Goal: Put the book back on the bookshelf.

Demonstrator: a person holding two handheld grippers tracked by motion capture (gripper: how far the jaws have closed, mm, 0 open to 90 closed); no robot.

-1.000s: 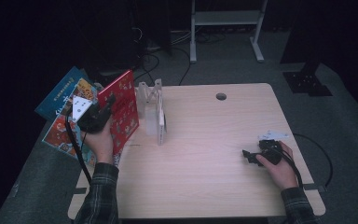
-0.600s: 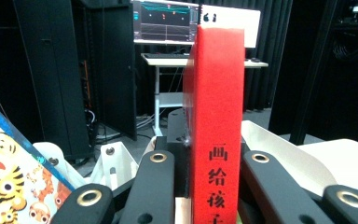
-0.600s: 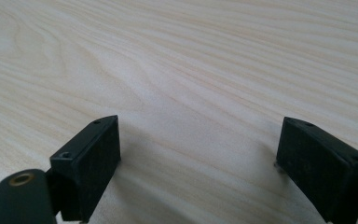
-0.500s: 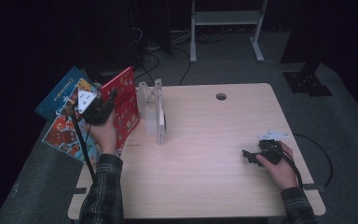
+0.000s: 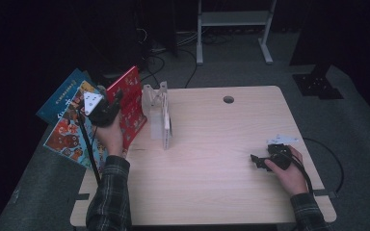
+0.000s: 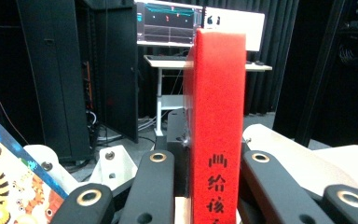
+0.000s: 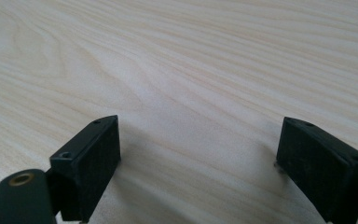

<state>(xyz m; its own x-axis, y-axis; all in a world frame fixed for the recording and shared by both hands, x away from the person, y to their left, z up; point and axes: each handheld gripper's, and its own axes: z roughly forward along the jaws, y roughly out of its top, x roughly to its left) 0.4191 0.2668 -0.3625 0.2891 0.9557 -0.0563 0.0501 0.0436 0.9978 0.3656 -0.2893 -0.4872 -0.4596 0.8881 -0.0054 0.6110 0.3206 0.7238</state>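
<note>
High view puts your left gripper (image 5: 105, 107) at about nine o'clock on the table (image 5: 212, 183), just off its left edge, clamped on the red book (image 5: 129, 103). Left gripper view confirms the grip: the book's red spine (image 6: 216, 121) stands upright between the two black jaws, both pressing its covers. The book stands on edge, its long axis tilting up and away toward twelve o'clock, its cover facing the clear rack (image 5: 158, 113).

That rack sits just beside the book, at about three o'clock from your left gripper, with a pale book (image 5: 165, 126) already standing in it. So the move ahead looks like a short carry to the right, and it turns on keeping the red book parallel to the rack's dividers; any twist and a corner may catch on a divider.

Two more picture books (image 5: 66, 120) lie fanned behind your left hand, at its nine o'clock, overhanging the table's left edge.

Your right gripper (image 5: 262, 161) rests on the tabletop at about four o'clock, well apart from the rack, jaws spread wide and holding nothing. Your left hand is far nearer, so the placing is its job.
</note>
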